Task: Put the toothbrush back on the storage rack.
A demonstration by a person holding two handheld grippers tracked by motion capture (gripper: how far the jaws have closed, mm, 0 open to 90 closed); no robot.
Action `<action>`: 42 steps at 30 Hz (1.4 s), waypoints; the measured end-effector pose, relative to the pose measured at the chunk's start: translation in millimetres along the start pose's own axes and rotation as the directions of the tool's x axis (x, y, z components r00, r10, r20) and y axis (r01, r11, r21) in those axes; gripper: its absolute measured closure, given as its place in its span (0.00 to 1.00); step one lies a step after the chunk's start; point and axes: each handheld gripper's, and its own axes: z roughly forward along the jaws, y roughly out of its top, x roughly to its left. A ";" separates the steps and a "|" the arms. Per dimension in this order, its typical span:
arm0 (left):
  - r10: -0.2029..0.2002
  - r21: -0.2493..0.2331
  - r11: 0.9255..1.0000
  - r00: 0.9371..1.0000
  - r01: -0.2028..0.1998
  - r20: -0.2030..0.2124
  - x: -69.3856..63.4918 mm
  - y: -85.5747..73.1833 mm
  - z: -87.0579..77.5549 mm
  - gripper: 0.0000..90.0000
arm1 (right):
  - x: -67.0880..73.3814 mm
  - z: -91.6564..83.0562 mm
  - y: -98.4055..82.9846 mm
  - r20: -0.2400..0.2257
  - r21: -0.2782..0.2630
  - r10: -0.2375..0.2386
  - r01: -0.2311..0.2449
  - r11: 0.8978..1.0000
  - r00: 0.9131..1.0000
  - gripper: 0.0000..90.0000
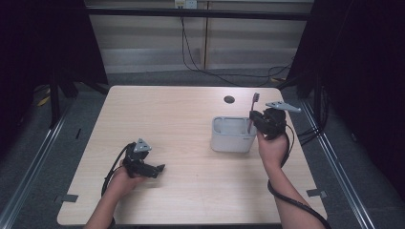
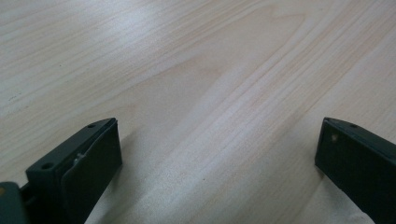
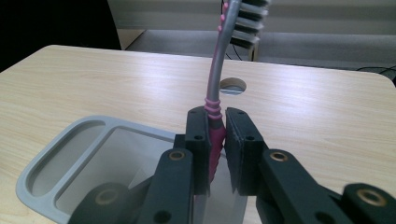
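A pink and grey toothbrush (image 3: 215,116) stands upright, bristle head up, with my right gripper (image 3: 216,128) shut on its pink handle. In the high view the toothbrush (image 1: 253,110) is held over the right end of a grey rectangular holder (image 1: 232,141), and my right gripper (image 1: 258,120) sits just right of that holder. The holder's rim (image 3: 44,170) and open compartments lie below the jaws. My left gripper (image 1: 158,168) rests low on the table at the front left, and its jaws (image 2: 217,158) stand wide apart over bare wood with nothing between them.
The light wooden table (image 1: 167,119) has a round cable hole (image 1: 229,99) behind the holder. Dark curtains hang at both sides, and cables run along the floor behind the table. Metal rails flank the table's left and right edges.
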 end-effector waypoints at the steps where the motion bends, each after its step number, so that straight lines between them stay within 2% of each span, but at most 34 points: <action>1: 0.002 0.002 1.000 1.000 -0.002 0.000 0.1 0.0 -0.1 0.00 | 0.6 0.5 0.3 -0.001 0.002 0.004 -0.004 1.000 1.000 0.89; 8: 0.001 0.000 1.000 1.000 -0.001 0.000 0.0 0.0 0.0 0.00 | 5.3 4.5 2.6 -0.006 0.006 -0.015 0.015 1.000 1.000 0.88; 20: 0.003 0.002 1.000 1.000 -0.003 -0.002 0.0 0.1 -0.1 0.00 | 5.8 7.8 4.3 -0.015 0.011 -0.022 0.022 1.000 1.000 0.87; 34: 0.003 0.002 1.000 1.000 -0.003 -0.003 0.0 0.1 -0.1 0.00 | 3.8 6.0 -8.7 -0.020 0.031 -0.022 0.023 0.999 1.000 0.87; 37: 0.003 0.002 1.000 1.000 -0.003 -0.001 0.1 0.0 -0.2 0.00 | 4.3 5.3 -11.1 -0.019 0.033 -0.034 0.035 0.999 0.999 0.77; 42: -0.001 0.000 1.000 1.000 0.001 -0.004 -0.3 0.0 0.0 0.00 | 3.1 2.9 -13.8 -0.017 0.039 -0.042 0.042 0.998 0.999 0.73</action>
